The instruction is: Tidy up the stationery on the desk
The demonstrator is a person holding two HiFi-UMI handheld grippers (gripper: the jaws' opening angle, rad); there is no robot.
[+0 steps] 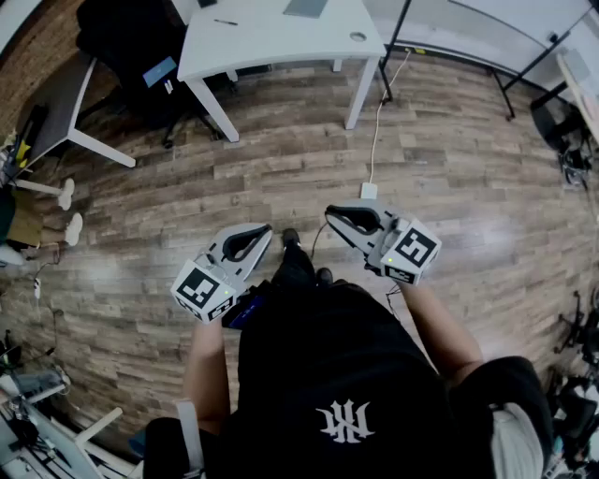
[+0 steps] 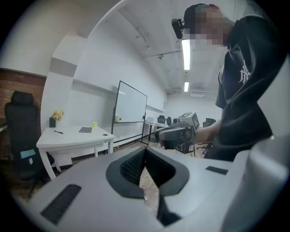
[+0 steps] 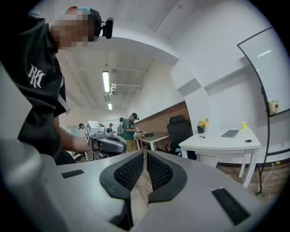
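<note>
Head view first: both claws hang over bare wooden floor, the left gripper and right gripper side by side. The white desk stands well ahead of both tips, carrying a pen and a notebook.

Over to the left gripper view: the jaws are pressed together at the tips with nothing between them. The desk sits off to their left, and here a yellow cup and a small pot of flowers show up, plus a whiteboard straight beyond.

Now the right gripper view: its jaws are all but touching and empty. The desk lies to their right, and people at another table appear far ahead.
</note>
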